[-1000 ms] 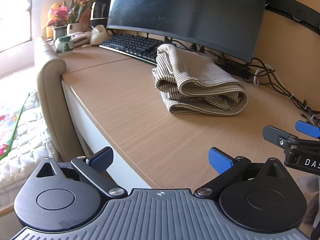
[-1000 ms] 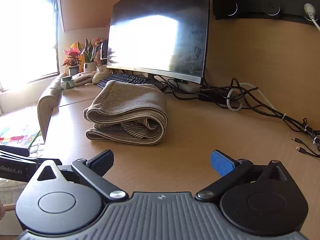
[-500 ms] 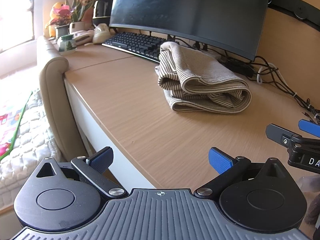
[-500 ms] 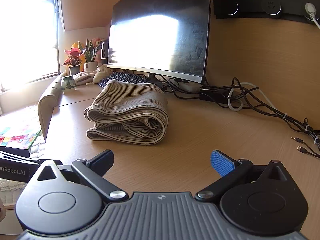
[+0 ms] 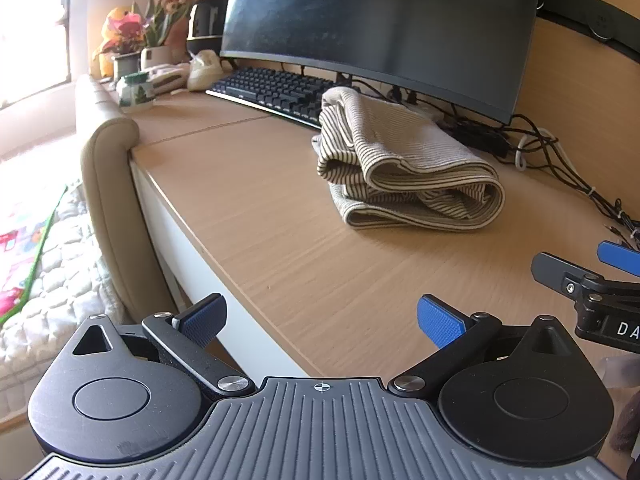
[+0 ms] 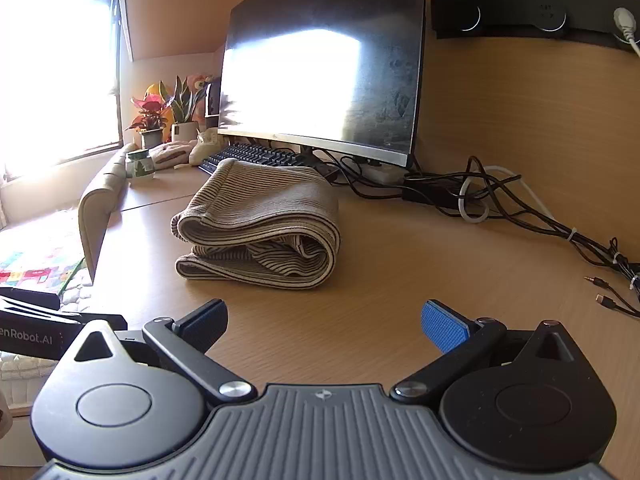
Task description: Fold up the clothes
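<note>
A beige striped garment (image 5: 404, 168) lies folded in a thick bundle on the wooden desk (image 5: 288, 248), in front of the monitor. It also shows in the right wrist view (image 6: 260, 232). My left gripper (image 5: 322, 320) is open and empty, held over the desk's front edge, well short of the garment. My right gripper (image 6: 324, 322) is open and empty above the desk, a short way in front of the bundle. The right gripper's fingers (image 5: 576, 276) show at the right edge of the left wrist view.
A curved monitor (image 5: 380, 20) and a keyboard (image 5: 276, 90) stand behind the garment. Tangled cables (image 6: 520, 208) run along the back right. Plants (image 5: 132, 44), a jar (image 5: 136, 92) and small items sit at the far left. A padded bed end (image 5: 108, 168) adjoins the desk.
Both grippers have stayed open and empty. The left wrist view has shifted a little, so the garment sits slightly further right and lower. The right view is nearly unchanged.
</note>
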The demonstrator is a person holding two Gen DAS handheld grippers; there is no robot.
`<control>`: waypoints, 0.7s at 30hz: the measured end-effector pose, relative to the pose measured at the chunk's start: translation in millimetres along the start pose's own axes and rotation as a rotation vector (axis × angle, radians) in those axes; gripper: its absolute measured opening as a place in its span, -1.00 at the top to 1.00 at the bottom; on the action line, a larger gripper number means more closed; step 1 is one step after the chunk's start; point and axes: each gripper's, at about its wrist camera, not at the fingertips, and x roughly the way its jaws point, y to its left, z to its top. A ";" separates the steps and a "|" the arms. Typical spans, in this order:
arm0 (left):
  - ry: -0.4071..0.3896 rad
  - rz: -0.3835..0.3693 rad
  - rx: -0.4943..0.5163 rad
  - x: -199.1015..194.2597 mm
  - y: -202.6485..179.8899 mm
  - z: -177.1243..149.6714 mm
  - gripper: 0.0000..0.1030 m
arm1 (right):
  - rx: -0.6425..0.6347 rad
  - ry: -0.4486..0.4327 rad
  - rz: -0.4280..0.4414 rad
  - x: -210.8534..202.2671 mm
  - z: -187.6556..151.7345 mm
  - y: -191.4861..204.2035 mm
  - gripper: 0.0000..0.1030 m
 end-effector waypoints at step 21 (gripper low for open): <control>0.009 0.000 -0.005 -0.2 2.3 -1.6 -1.00 | -0.011 0.008 -0.008 1.0 -0.2 2.5 -1.00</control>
